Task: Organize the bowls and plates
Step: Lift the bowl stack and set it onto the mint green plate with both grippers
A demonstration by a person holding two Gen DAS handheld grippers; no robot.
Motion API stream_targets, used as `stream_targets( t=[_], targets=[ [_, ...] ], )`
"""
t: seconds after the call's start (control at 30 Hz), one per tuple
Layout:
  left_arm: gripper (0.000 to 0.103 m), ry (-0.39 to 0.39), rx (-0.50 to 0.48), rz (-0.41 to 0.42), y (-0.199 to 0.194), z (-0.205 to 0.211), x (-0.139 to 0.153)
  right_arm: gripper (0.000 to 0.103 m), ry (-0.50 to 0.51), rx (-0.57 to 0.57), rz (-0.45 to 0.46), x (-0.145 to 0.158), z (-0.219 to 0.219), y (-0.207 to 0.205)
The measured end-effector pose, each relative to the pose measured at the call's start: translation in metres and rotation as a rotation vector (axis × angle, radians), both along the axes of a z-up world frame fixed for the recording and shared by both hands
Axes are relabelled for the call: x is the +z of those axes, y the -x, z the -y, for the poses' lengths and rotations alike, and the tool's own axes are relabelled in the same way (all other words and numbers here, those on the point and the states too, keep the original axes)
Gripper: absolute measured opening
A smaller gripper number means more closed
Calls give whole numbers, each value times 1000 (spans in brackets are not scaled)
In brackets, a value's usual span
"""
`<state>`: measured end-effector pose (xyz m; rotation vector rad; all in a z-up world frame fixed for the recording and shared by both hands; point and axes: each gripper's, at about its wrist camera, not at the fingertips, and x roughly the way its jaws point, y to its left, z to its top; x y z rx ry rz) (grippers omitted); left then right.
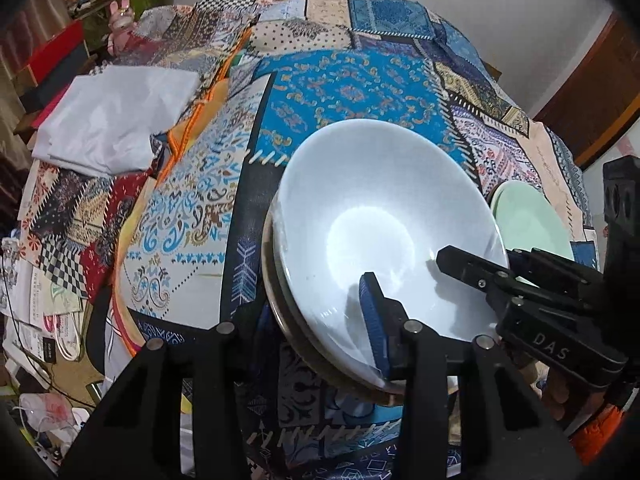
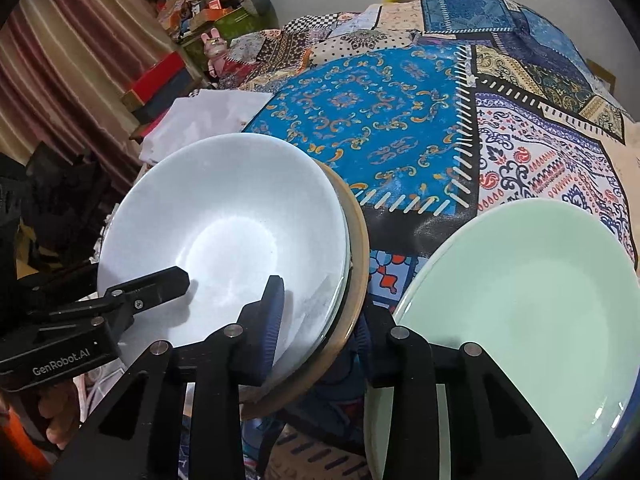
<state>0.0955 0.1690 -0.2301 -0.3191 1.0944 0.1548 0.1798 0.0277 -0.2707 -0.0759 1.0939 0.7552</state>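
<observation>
I see the worktop under a patchwork cloth (image 2: 360, 120), and this cloth fills most of both views. On its far left side a folded white sheet (image 1: 116, 116) lies on it, and beyond the left edge there are boxes (image 2: 160, 76) in a pile near a striped curtain (image 2: 72, 48).

The green plate (image 2: 520, 300) lies on the cloth at the near right, flat and empty. Just beside it, to the left, is the stack. The white bowl (image 2: 224, 240) sits on top, and under it I see a thin clear rim and then a tan plate (image 2: 358, 248). The bowl is empty. From the pictures I cannot tell if the stack rests on the cloth or is a little lifted.

Both grippers are on this stack, from opposite sides. The left gripper (image 1: 316, 312) has one blue pad (image 1: 374, 320) inside the bowl at the near rim. Its other finger goes below the stack edge and is mostly hidden, so the fingers are clenched on the rim of the bowl and the plates under it. The right gripper (image 2: 320, 308) is at the right side of the stack. One pad (image 2: 272, 320) lies against the inner wall of the bowl and the other finger is outside, under the tan plate and next to the green plate. Its fingers grasp the same rim.
</observation>
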Motion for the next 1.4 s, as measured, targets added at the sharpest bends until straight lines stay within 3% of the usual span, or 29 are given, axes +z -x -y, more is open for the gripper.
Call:
stream_targets(
  t=[0.8, 1.4],
  targets=[
    [41, -1, -90, 132, -14, 51, 69, 30, -78, -128, 156, 72, 60, 4],
    [41, 4, -200, 99, -33, 120, 66, 30, -90, -239, 148, 71, 130, 6]
  ],
)
